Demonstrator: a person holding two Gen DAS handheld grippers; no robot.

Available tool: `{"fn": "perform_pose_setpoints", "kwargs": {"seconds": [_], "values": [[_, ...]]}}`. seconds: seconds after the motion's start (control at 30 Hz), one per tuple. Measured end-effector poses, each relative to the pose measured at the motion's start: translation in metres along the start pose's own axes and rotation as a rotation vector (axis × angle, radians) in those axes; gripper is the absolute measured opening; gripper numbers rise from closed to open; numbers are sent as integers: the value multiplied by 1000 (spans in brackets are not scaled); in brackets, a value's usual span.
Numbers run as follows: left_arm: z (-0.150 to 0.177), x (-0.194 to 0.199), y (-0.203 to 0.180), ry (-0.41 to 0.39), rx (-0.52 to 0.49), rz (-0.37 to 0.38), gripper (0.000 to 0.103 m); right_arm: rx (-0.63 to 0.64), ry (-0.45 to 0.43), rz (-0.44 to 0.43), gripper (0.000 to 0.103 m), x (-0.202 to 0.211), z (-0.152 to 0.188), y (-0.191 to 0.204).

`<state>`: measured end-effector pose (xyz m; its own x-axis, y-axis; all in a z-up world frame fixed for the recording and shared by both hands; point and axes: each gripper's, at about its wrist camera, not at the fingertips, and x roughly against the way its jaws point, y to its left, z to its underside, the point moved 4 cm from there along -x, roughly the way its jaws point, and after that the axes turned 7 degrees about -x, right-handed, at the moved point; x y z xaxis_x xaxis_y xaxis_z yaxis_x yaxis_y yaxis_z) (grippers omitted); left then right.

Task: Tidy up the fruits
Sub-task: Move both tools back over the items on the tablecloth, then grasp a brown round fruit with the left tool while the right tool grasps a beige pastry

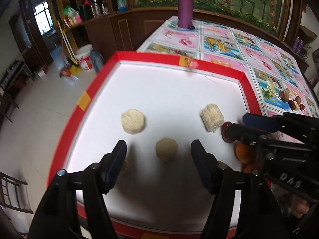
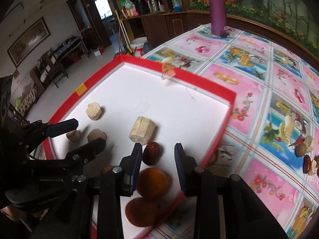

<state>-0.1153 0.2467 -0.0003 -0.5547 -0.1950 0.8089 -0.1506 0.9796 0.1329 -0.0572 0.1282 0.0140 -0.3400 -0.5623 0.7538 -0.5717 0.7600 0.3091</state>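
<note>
Red-rimmed, white-floored shallow tray [image 2: 217, 93] on the fruit-print plastic tablecloth [image 2: 269, 91]; contents listed by clock-face from the tray centre, right wrist view.

- 9 o'clock: pale round fibrous cane slice [image 2: 93, 111].
- 6 o'clock: pale ridged cane chunk [image 2: 142, 132], lying on its side.
- 6 o'clock, nearer me: dark red wrinkled date [image 2: 152, 155], then two round orange fruits [image 2: 154, 183], grouped, I judge, by kind.
- 8 o'clock: tan round cane slice [image 1: 166, 149].

My left gripper [image 1: 158, 147] is released, straddling the tan slice without touching. My right gripper [image 2: 158, 151] is released, over the date.
</note>
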Motion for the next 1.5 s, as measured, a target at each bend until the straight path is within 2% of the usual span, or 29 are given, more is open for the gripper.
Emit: {"fn": "perform_pose_setpoints", "kwargs": {"seconds": [0.13, 0.27, 0.47, 0.7, 0.87, 1.0, 1.07, 1.23, 1.3, 1.5], "values": [[-8, 16, -6, -44, -19, -19, 69, -25, -72, 17, 32, 22, -3, -18], [-21, 30, -29, -92, -68, -11, 75, -79, -112, 58, 32, 42, -1, -54], [-44, 43, -91, -136, -187, 68, 76, -179, -145, 149, 32, 75, 14, -124], [-54, 36, -163, -111, -280, 169, 76, -235, -136, 228, 33, 93, 33, -182], [-59, 24, -195, -82, -326, 194, 76, -260, -111, 255, 33, 88, 32, -208], [-69, 6, -211, -51, -336, 213, 76, -262, -87, 268, 33, 80, 28, -220], [-74, -5, -216, -27, -336, 198, 76, -260, -74, 260, 33, 73, 26, -221], [-82, -28, -228, 12, -357, 208, 76, -219, -95, 309, 32, 66, 21, -222], [-83, -32, -232, 21, -368, 216, 76, -209, -103, 332, 21, 66, 22, -224], [-94, -44, -249, 30, -376, 208, 76, -263, -132, 229, 21, 84, 24, -229]]}}
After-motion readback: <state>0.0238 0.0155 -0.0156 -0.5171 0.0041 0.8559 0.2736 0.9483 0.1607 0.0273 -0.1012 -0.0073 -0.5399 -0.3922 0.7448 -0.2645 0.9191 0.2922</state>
